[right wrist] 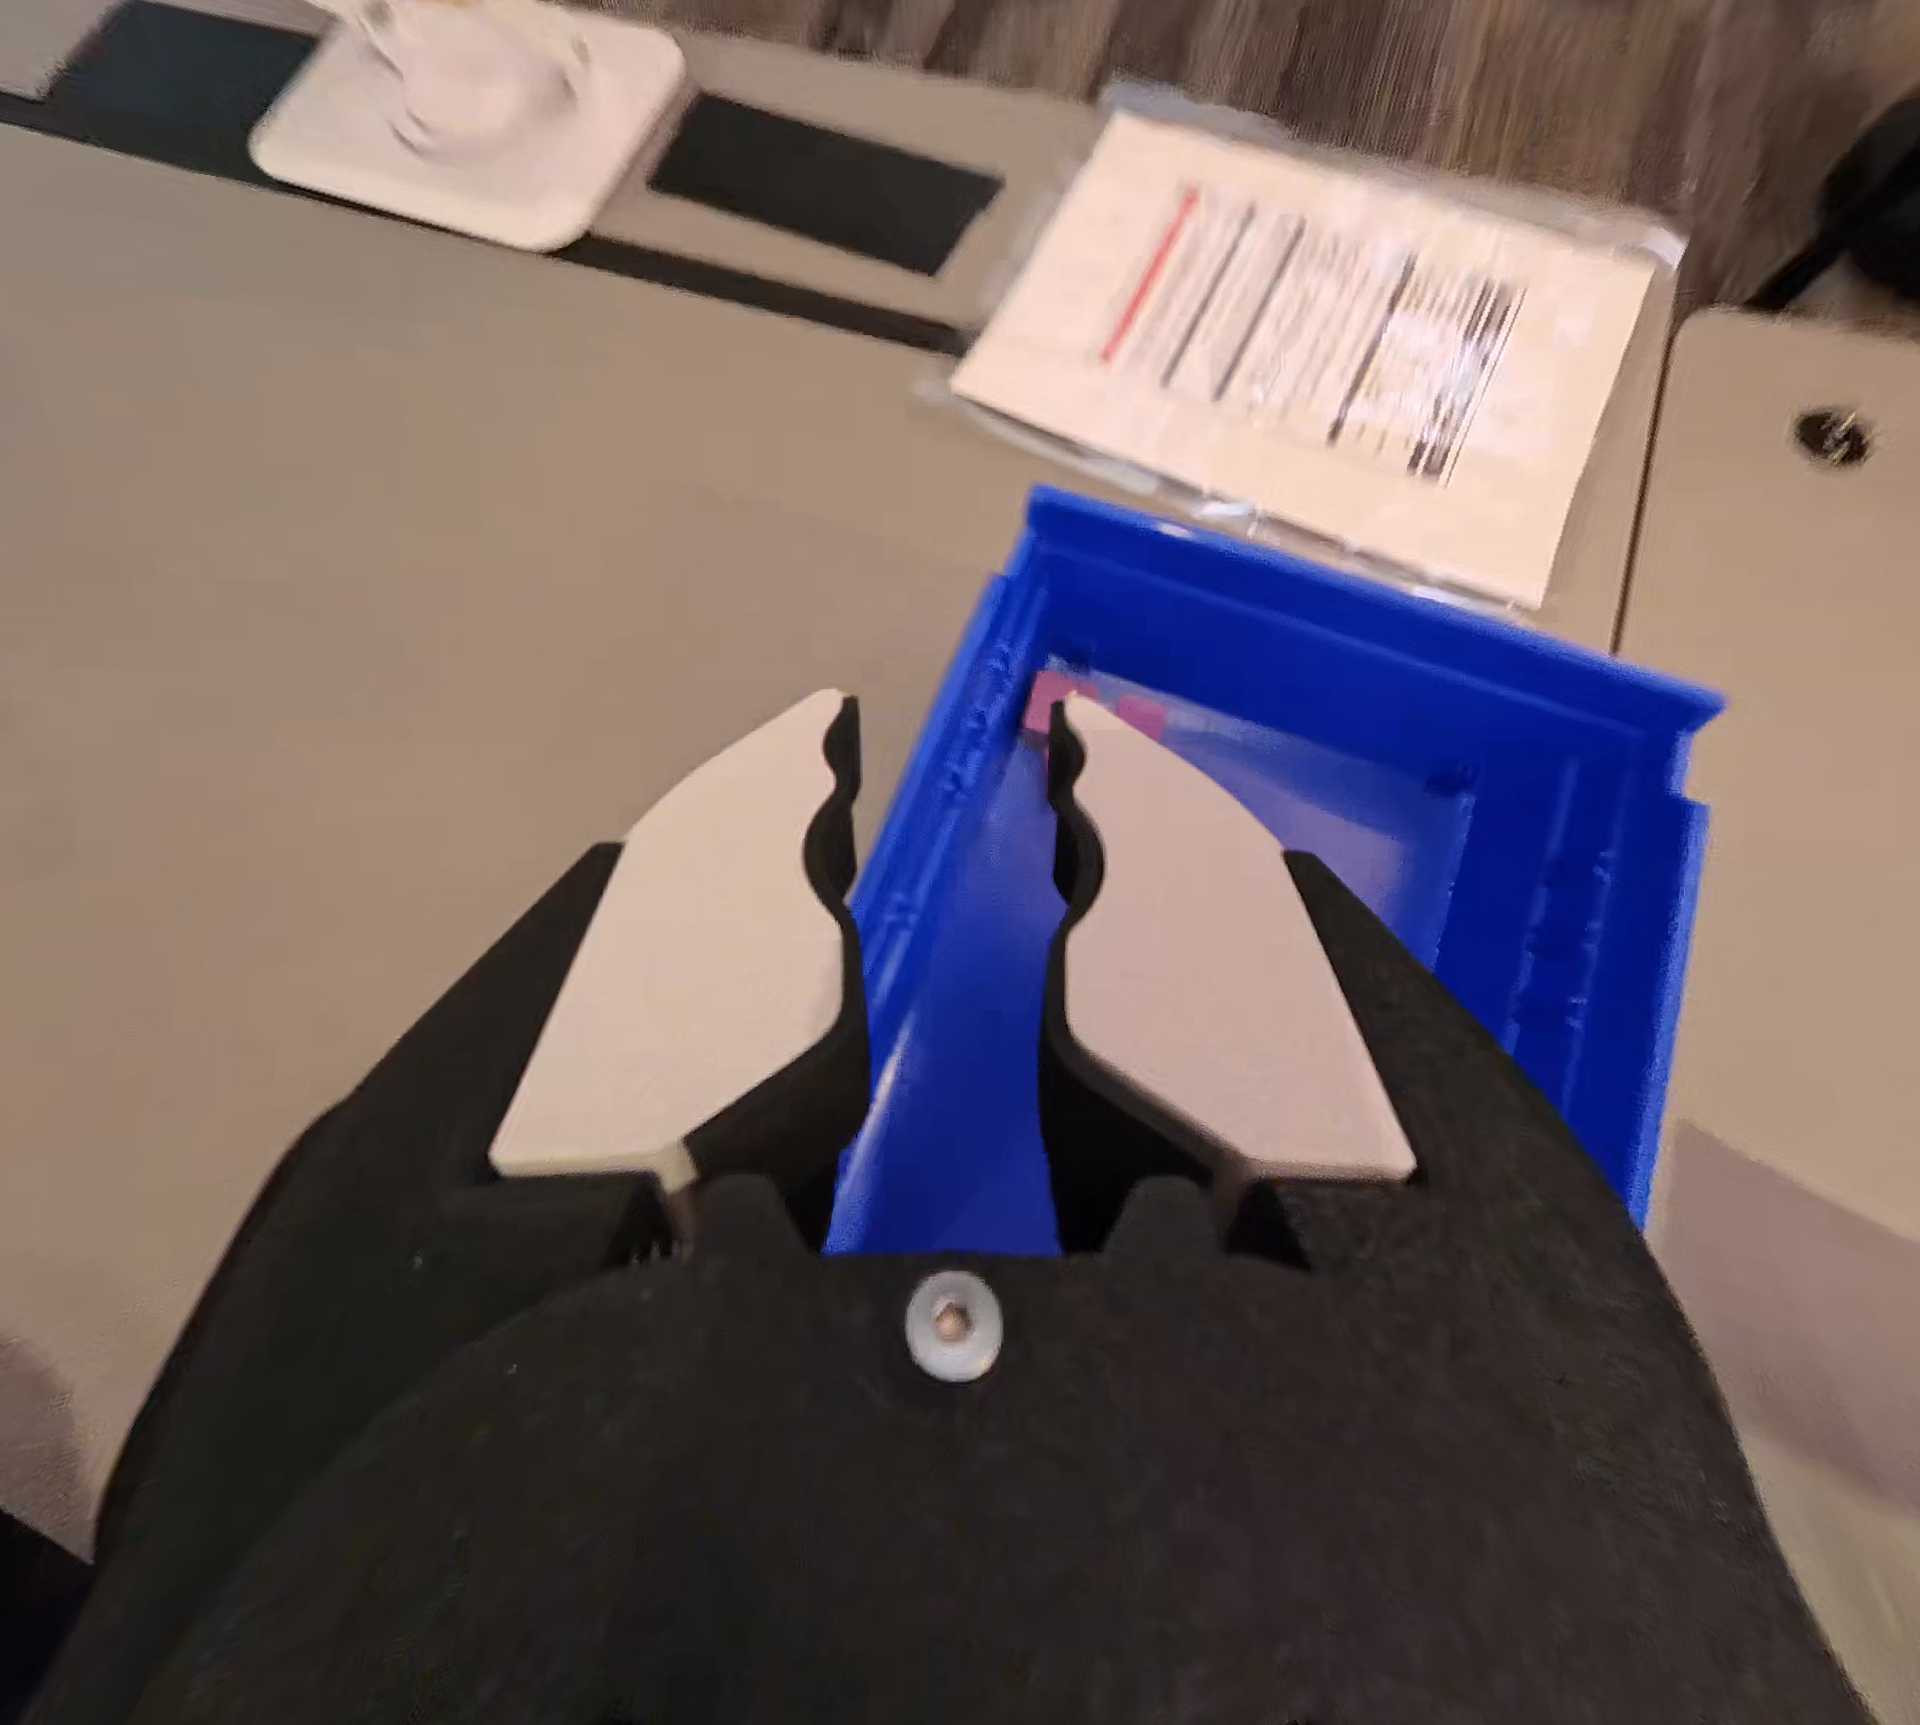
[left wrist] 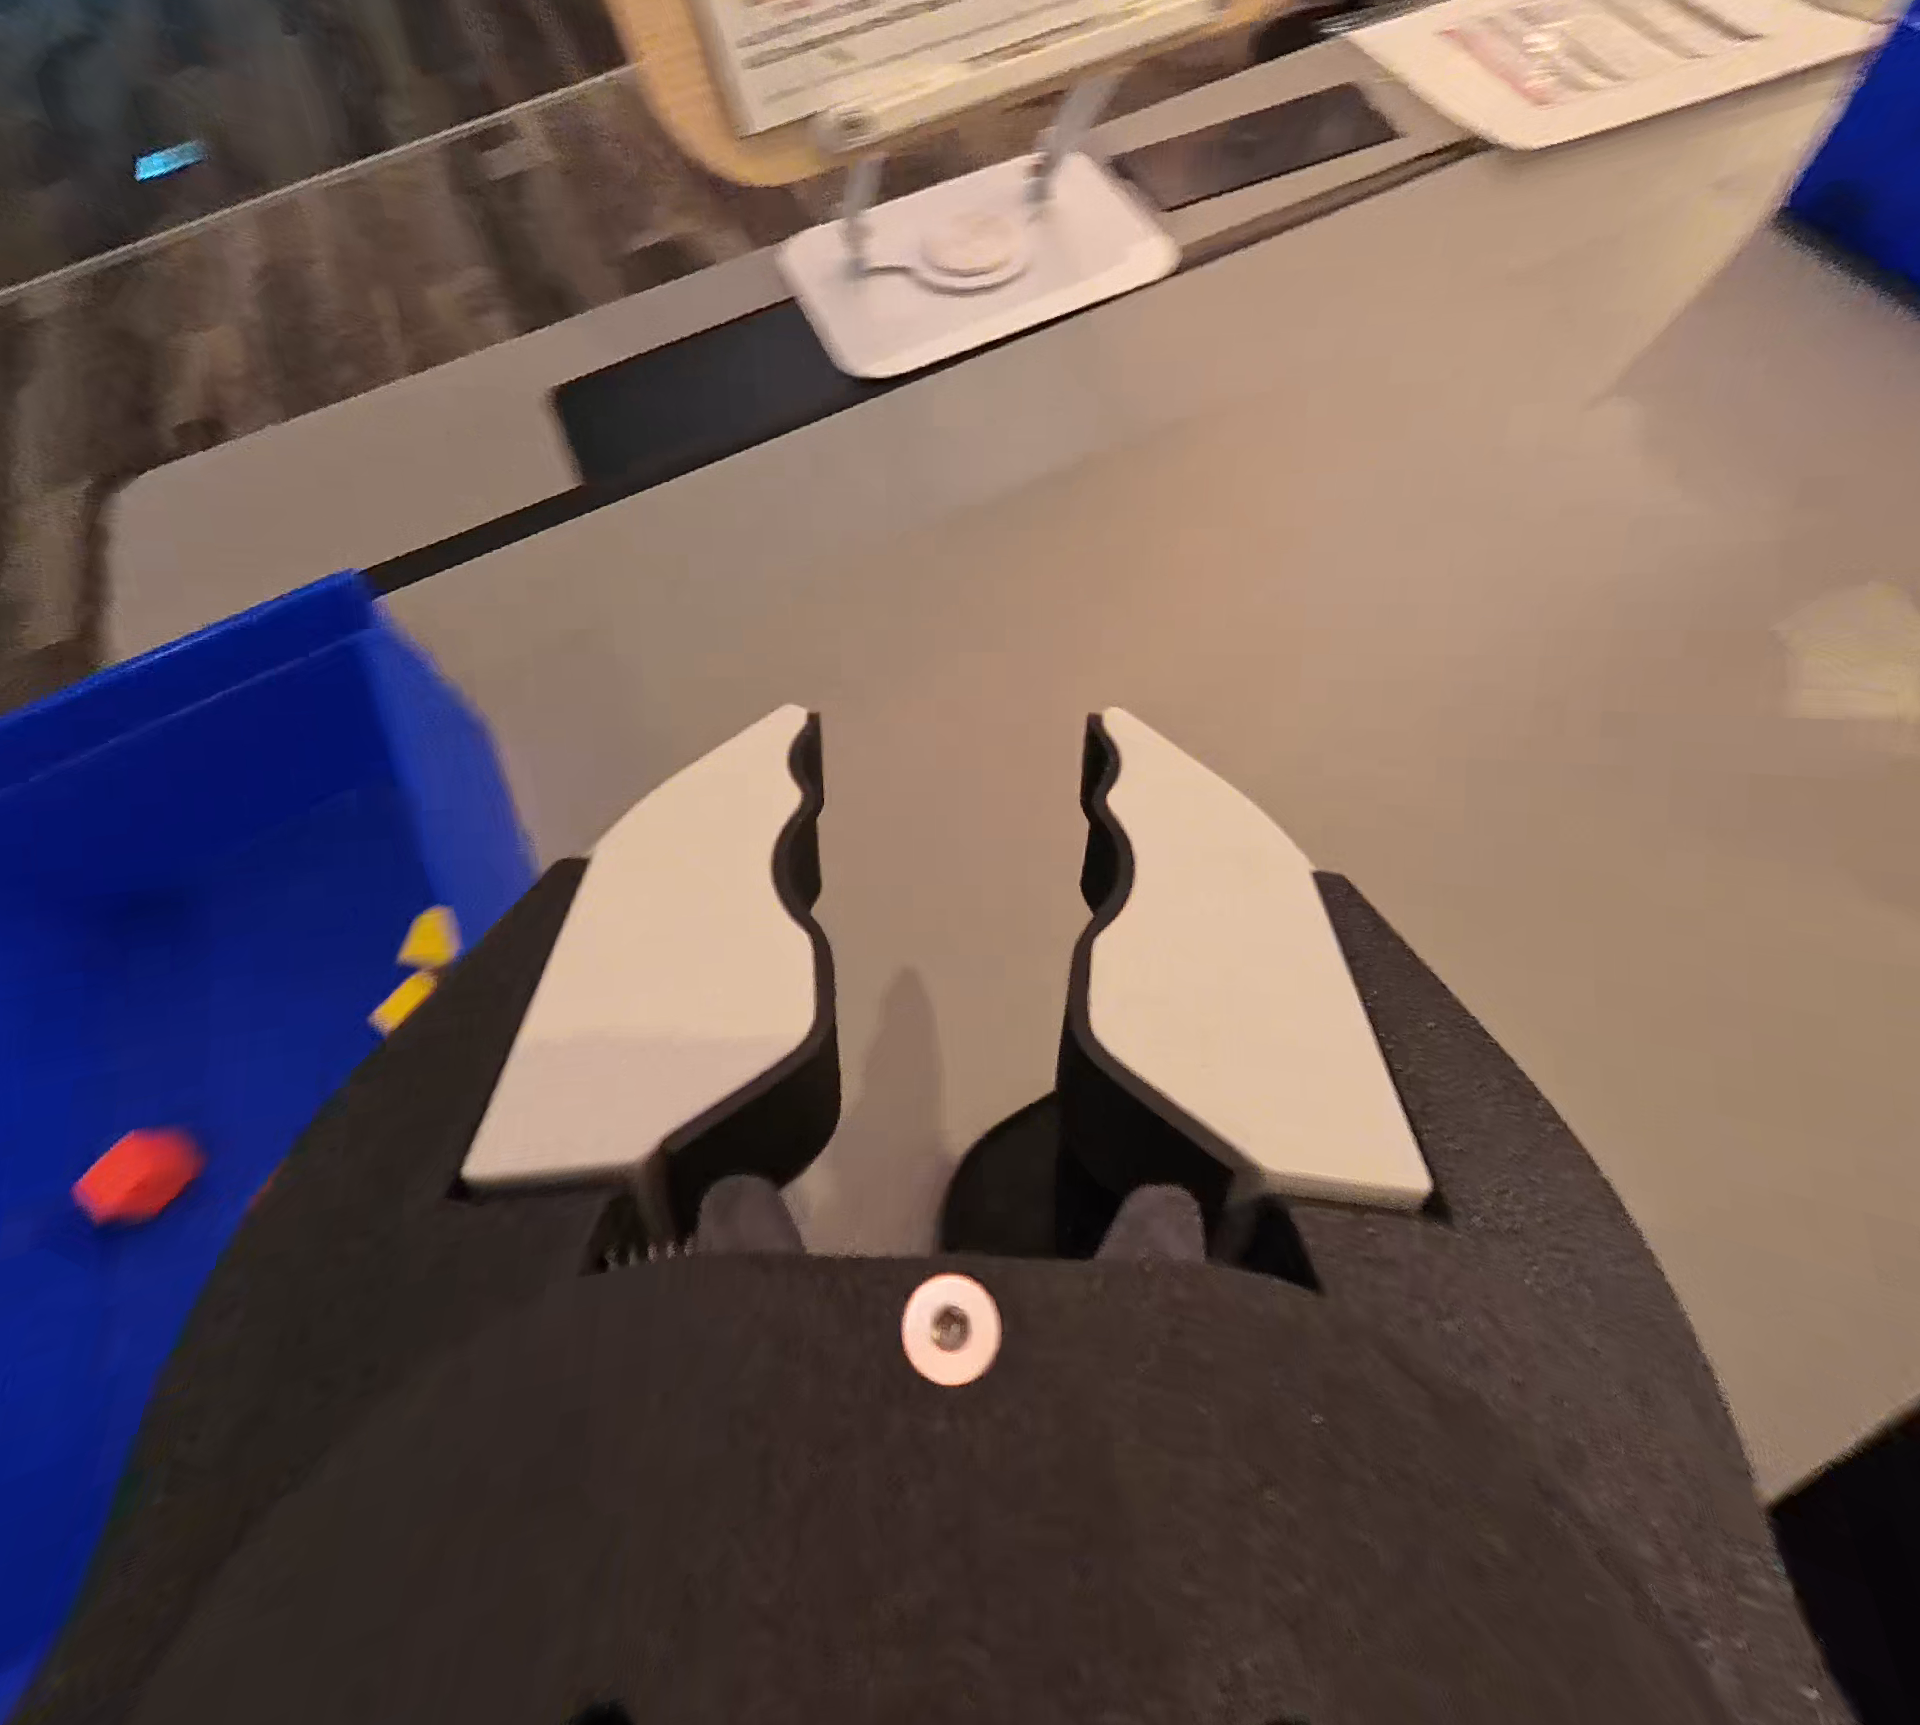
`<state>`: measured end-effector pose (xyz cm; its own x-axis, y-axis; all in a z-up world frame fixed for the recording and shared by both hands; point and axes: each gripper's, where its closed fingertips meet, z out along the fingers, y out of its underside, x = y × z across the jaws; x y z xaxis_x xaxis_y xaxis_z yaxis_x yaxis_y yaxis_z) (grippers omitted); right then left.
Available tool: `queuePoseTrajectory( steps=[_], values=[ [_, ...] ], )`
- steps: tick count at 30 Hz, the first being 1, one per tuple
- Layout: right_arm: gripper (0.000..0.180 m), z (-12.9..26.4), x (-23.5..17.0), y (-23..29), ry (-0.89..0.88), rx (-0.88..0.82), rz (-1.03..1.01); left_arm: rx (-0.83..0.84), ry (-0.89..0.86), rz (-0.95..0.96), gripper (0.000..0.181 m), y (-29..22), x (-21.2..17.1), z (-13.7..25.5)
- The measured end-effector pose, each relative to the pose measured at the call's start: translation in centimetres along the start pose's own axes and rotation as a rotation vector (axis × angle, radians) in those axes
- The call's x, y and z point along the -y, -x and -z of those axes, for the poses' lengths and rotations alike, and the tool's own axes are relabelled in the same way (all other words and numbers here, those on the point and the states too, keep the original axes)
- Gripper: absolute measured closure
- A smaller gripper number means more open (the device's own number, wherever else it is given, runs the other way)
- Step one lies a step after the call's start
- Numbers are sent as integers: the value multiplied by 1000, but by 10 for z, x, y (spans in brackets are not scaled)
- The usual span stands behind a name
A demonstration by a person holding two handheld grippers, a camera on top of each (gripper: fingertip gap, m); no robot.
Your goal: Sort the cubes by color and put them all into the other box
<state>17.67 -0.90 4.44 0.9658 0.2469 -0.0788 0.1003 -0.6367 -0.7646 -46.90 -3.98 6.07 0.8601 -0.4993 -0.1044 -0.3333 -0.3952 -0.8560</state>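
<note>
In the left wrist view a blue box (left wrist: pixel 239 740) stands at the left with a red cube (left wrist: pixel 137 1176) and yellow cubes (left wrist: pixel 421 963) inside. My left gripper (left wrist: pixel 951 725) is open and empty above the bare grey table, to the right of that box. In the right wrist view a second blue box (right wrist: pixel 1351 636) holds purple cubes (right wrist: pixel 1049 696) in its far left corner. My right gripper (right wrist: pixel 954 714) is open and empty, held over that box's left wall. A corner of this second box also shows in the left wrist view (left wrist: pixel 1860 148).
A framed sheet on a white stand (left wrist: pixel 977 262) is at the table's back edge, also seen in the right wrist view (right wrist: pixel 468 127). A printed sheet in a clear sleeve (right wrist: pixel 1299 345) lies behind the second box. Black strips (right wrist: pixel 821 189) run along the back. Both views are blurred.
</note>
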Motion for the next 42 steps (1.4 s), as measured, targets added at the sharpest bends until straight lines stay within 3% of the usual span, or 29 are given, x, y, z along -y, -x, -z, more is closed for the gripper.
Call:
queuePoseTrajectory(
  steps=[6, 10, 13, 18, 25, 42],
  values=[
    [143, 22, 31, 88, -77, 26, 167, 321, 206, 50, 131, 132, -54, 35],
    [143, 3, 42, 132, -86, 84, 234, 430, 366, 100, 139, 205, -103, 44],
    [144, -13, 44, 154, -114, 135, 244, 423, 475, 266, 139, 237, -142, 33],
    [144, -28, 45, 158, -80, 126, 253, 395, 501, 506, 142, 259, -170, -3],
    [144, -24, 34, 155, -51, 105, 264, 514, 655, 649, 134, 292, -204, -28],
    [144, -19, 31, 144, -61, 98, 248, 612, 830, 654, 139, 301, -227, -52]
  ],
)
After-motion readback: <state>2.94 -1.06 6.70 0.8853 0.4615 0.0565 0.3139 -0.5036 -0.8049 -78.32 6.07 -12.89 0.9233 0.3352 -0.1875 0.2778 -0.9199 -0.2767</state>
